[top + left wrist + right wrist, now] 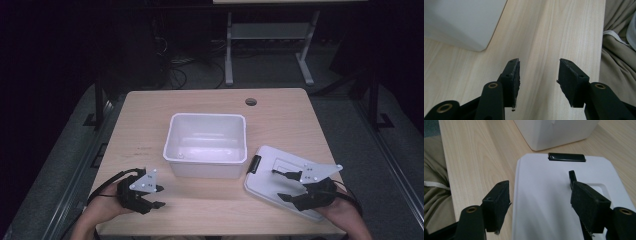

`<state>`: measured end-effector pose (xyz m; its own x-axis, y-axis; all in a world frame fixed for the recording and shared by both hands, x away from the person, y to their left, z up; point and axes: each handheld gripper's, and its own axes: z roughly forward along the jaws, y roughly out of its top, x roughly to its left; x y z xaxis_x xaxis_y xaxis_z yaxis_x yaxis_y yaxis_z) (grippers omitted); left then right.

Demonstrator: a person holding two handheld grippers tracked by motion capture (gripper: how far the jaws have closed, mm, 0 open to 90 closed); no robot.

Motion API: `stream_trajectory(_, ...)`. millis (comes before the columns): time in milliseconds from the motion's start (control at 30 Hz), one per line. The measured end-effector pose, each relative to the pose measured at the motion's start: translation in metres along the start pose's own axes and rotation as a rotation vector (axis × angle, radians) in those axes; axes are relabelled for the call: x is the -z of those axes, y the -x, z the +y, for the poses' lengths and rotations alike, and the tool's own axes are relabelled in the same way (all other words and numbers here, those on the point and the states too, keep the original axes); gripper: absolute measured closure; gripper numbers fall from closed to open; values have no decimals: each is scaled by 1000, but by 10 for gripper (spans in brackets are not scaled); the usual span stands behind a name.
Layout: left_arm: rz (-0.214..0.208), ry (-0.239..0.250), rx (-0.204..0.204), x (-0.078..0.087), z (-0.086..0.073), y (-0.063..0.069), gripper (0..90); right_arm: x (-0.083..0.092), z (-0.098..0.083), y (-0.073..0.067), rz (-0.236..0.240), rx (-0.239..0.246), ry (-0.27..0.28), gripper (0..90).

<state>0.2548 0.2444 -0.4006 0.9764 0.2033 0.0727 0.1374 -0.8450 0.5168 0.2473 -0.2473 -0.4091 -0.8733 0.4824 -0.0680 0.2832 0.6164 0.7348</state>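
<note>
A white, empty plastic bin (pixel 205 170) stands in the middle of the wooden table (pixel 145 115). Its flat white lid (pixel 270 170) lies to the right of it, with a black latch (pixel 255 164) at the edge nearest the bin. My right gripper (pixel 276 184) hovers open over the lid's near part. In the right gripper view one jaw is over the lid (pixel 544 182) and the other over bare wood beside its edge, with the latch (pixel 566 157) ahead. My left gripper (pixel 161 196) is open low over bare table at the front left, with a corner of the bin (pixel 461 22) ahead of it.
A round cable hole (pixel 251 102) sits at the table's far right. The person's beige clothing (pixel 619 50) shows past the table's near edge. Behind the table stands a white metal frame (pixel 270 30) on a dark floor with cables.
</note>
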Motion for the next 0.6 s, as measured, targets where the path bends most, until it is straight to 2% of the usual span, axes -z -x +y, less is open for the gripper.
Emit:
stream_trajectory(133, 3, 7, -6, -3, -2, 2, 500, 2, 0, 1, -9, -1, -10, 309)
stream_trajectory(267, 1, 18, 10, -8, -5, 4, 493, 4, 1, 4, -18, 0, -28, 309)
stream_trajectory(333, 8, 5, -2, -8, -6, 4, 482, 5, 1, 5, -22, 0, -31, 309)
stream_trajectory(467, 7, 23, 8, -9, -8, 6, 462, 7, 0, 10, -29, -4, -44, 314)
stream_trajectory(600, 13, 27, 14, -10, -9, 8, 450, 5, 0, 16, -29, -5, -77, 327)
